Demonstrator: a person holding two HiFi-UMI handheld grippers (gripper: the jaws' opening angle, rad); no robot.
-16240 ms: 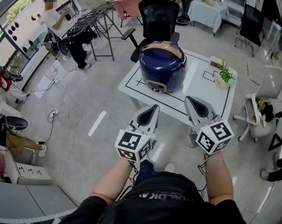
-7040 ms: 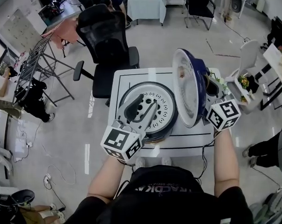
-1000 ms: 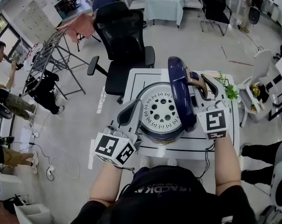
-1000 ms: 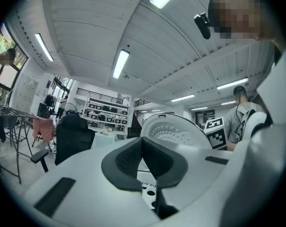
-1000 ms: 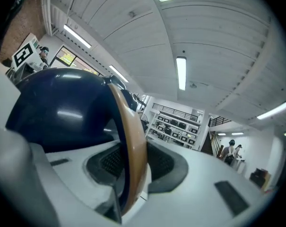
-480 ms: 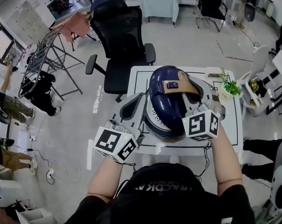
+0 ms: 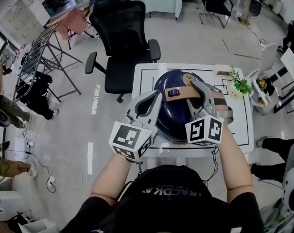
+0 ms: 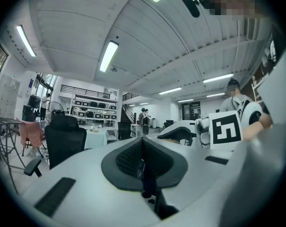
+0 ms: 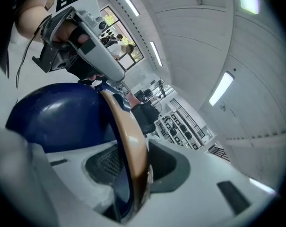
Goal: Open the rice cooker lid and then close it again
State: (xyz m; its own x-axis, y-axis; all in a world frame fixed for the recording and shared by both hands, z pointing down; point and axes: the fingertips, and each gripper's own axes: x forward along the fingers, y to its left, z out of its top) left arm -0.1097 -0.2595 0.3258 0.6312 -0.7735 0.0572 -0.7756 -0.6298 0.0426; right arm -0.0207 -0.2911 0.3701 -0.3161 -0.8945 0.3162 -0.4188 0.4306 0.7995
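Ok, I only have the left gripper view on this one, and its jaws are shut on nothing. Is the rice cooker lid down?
Observer: Yes. In the head view the blue lid is down, dome up. I can't tell whether it is latched.
Operator: And the right gripper?
Observer: The right gripper is on top of the lid, with its jaws either side of the tan handle.
Operator: Gripping it?
Observer: No. Its jaws have just been opening, and a gap shows beside the handle.
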